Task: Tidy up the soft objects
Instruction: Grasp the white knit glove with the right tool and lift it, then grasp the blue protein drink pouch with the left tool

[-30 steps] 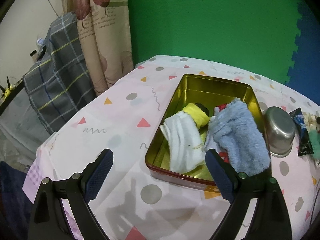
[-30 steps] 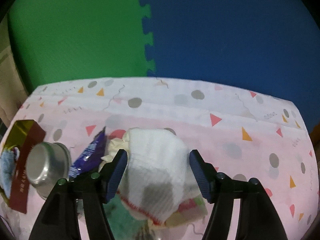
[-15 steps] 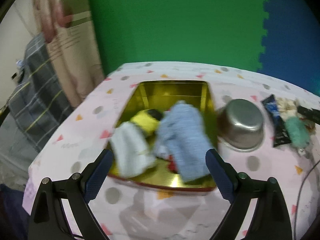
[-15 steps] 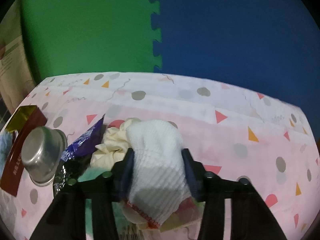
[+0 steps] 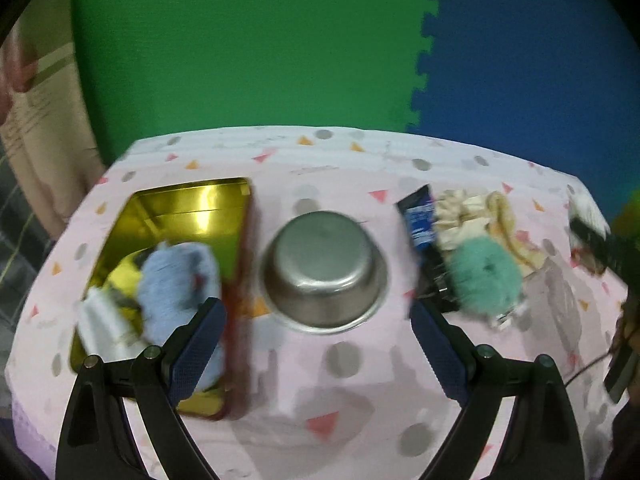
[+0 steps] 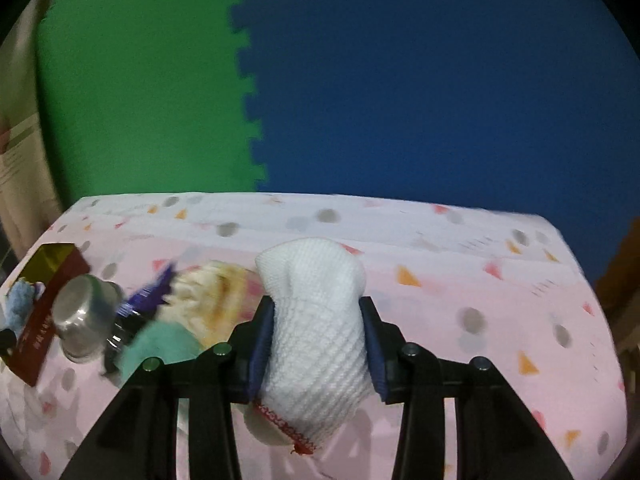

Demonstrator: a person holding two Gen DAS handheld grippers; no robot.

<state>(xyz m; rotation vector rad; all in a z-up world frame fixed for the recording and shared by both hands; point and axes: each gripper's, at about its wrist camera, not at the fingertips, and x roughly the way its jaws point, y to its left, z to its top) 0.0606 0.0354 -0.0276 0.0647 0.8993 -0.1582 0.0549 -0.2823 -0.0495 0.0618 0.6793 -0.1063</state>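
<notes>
My right gripper is shut on a white knitted cloth with a red-stitched hem and holds it just above the table. Left of it lie a cream scrunchie and a teal fluffy scrunchie. My left gripper is open and empty above the table, in front of an upturned steel bowl. The gold tin at the left holds a light blue towel, a white cloth and a yellow item. The teal scrunchie and cream scrunchie lie right of the bowl.
A dark blue wrapper lies between bowl and scrunchies. The table has a pink patterned cloth. Green and blue foam mats form the back wall. A curtain hangs at the left. The right gripper with its cloth shows at the right edge.
My right gripper closed on the white cloth and lifted it off the pile. My left gripper swung right, from over the tin to in front of the steel bowl.
</notes>
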